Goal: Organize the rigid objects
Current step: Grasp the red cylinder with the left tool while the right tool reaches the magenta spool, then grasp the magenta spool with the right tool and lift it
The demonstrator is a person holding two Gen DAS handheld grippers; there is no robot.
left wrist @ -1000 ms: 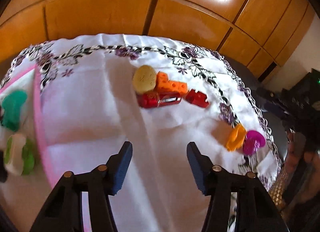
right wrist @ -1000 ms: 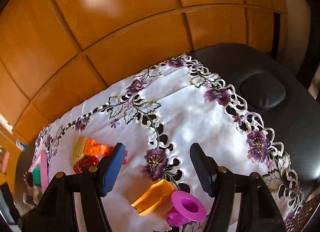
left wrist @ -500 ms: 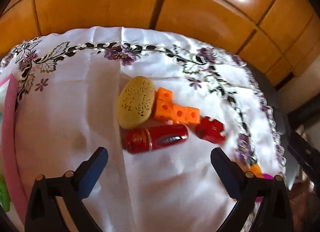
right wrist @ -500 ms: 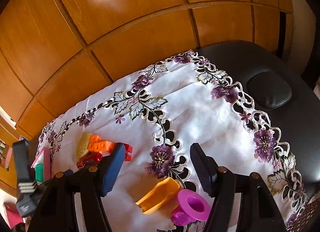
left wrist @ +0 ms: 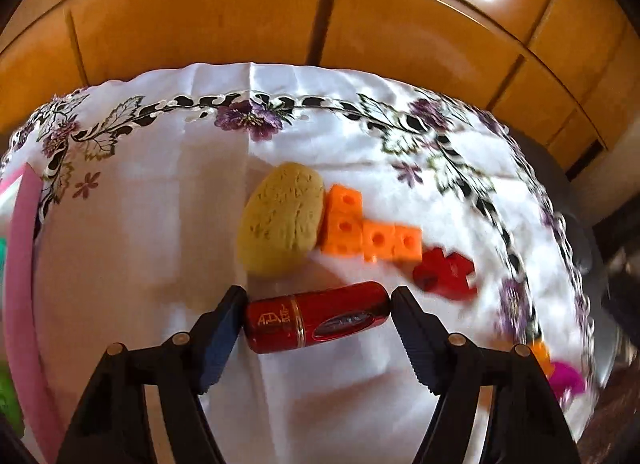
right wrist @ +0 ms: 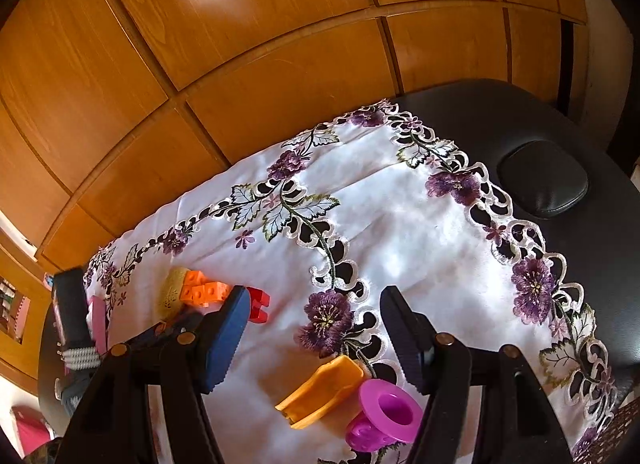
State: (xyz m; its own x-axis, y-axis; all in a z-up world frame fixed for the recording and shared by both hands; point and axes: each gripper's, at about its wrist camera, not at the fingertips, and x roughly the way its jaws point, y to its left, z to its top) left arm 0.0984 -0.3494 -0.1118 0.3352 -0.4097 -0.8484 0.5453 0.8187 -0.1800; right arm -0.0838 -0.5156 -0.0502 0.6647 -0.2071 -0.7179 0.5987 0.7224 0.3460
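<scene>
The left gripper [left wrist: 316,314] is closing around one red tube [left wrist: 317,317] lying on the cloth [left wrist: 160,224], its pads at both ends. One sponge [left wrist: 282,220], one orange block [left wrist: 368,234] and one red block [left wrist: 444,274] are lying just behind. The right gripper [right wrist: 312,334] is hanging half open and empty over one orange scoop [right wrist: 320,390] and one purple cup [right wrist: 384,416].

Right of the red tube [left wrist: 316,316], the red block [left wrist: 444,274] and the cloth's border are smeared by motion blur. Farther right, the orange piece [left wrist: 540,352] and magenta cup [left wrist: 568,380] show only as slivers behind the left gripper [left wrist: 316,328]. Left of the tube, the pink bin [left wrist: 20,284] is cut off by the edge.
</scene>
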